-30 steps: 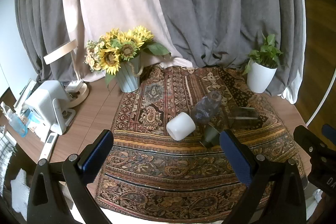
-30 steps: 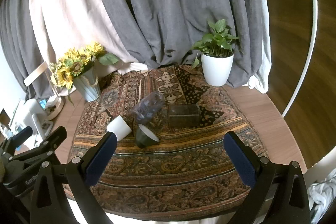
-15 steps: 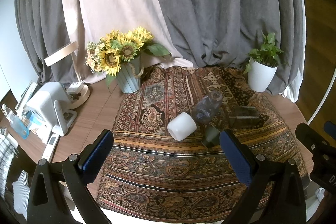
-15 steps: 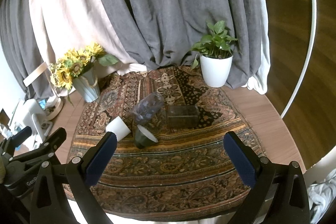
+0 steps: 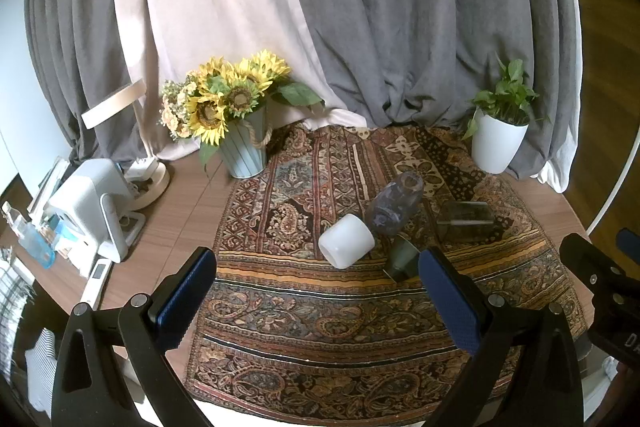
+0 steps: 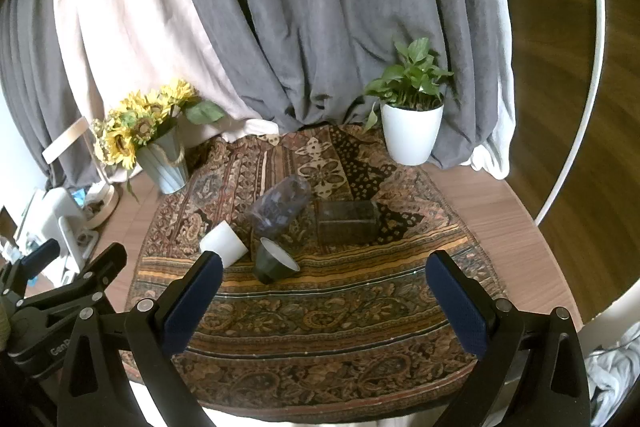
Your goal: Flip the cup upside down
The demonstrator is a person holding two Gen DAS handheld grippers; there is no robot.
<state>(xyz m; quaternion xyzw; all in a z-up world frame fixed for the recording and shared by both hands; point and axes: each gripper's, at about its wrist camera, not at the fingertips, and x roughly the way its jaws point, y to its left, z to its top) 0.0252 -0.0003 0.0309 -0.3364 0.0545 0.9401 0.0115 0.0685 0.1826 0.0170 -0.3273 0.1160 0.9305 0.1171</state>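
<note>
Several cups lie on their sides on a patterned cloth (image 5: 320, 327): a white cup (image 5: 346, 241), a dark green cup with a white inside (image 6: 274, 261), a bluish clear glass (image 5: 394, 205) and a square dark glass (image 5: 464, 221). They also show in the right wrist view: the white cup (image 6: 224, 243), the bluish glass (image 6: 282, 207), the square glass (image 6: 348, 221). My left gripper (image 5: 316, 295) is open and empty, near and below the cups. My right gripper (image 6: 324, 303) is open and empty, also in front of them.
A sunflower bucket (image 5: 244, 147) stands at the back left and a white plant pot (image 5: 496, 143) at the back right. White devices (image 5: 92, 203) and a lamp base sit on the wooden table at left. Grey and beige curtains hang behind.
Both views have shifted very slightly; the cups have not moved and both grippers stay open.
</note>
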